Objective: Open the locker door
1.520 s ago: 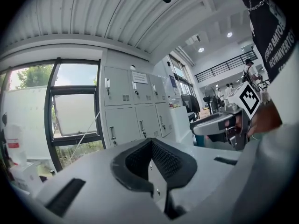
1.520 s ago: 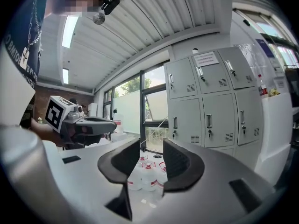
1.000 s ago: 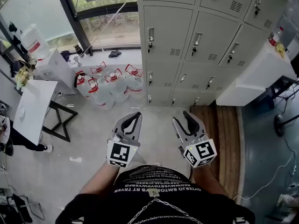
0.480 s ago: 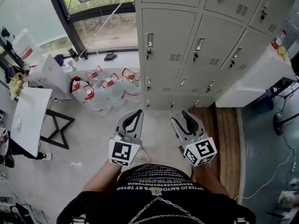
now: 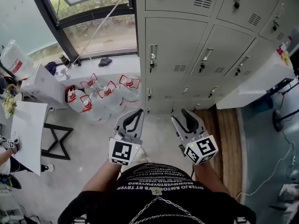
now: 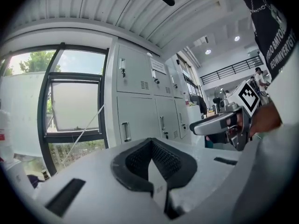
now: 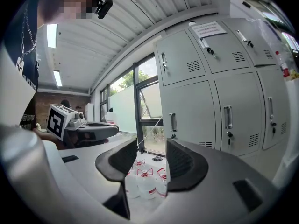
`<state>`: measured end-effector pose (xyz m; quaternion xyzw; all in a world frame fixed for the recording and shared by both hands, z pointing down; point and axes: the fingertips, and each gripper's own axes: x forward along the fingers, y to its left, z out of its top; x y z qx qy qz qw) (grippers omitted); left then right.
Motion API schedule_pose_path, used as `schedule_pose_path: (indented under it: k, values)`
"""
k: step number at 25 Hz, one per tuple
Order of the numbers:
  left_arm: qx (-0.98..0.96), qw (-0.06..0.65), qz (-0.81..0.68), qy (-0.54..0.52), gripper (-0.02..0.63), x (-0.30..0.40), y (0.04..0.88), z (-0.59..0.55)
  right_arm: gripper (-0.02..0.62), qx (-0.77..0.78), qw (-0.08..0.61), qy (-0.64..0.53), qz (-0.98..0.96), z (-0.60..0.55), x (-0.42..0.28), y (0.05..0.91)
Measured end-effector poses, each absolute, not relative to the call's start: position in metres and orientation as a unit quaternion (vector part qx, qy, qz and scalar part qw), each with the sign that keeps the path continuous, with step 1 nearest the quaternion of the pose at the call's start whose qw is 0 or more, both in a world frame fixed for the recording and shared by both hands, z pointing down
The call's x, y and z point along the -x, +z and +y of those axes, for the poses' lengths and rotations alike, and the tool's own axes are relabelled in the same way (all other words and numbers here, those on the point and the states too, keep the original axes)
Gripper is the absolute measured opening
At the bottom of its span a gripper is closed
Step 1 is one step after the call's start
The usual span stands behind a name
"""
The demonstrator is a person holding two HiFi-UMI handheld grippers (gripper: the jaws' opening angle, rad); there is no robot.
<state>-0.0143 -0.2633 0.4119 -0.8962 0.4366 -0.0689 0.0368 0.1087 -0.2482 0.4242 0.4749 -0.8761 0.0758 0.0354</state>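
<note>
No locker door (image 5: 175,45) at the top is open yet. The left gripper (image 5: 134,114) has its jaws together, the right gripper (image 5: 185,116) has them apart. Both hold nothing.

Five water jugs (image 5: 132,92), one left gripper (image 5: 134,113), one right gripper (image 5: 183,117), one table (image 5: 28,132).

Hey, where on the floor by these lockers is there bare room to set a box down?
Bare grey floor lies between the water jugs and the white table at left. The wooden strip before the lockers, beside the white counter, is bare too. Crowded: the corner under the window, packed with jugs.
</note>
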Motion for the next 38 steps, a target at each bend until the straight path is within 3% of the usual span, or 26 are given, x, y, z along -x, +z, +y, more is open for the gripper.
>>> schedule_pose_path:
  k: [14,38]
  values:
    - [0.911,0.032,0.405,-0.068,-0.002,0.077,0.413,-0.353,0.178,-0.512,0.038,0.061,-0.856,-0.334,-0.058,0.406]
    - [0.892,0.008,0.442,-0.1,-0.002,0.093,0.436,-0.452,0.179,-0.462,0.036,0.067,-0.883,-0.489,-0.035,0.414]
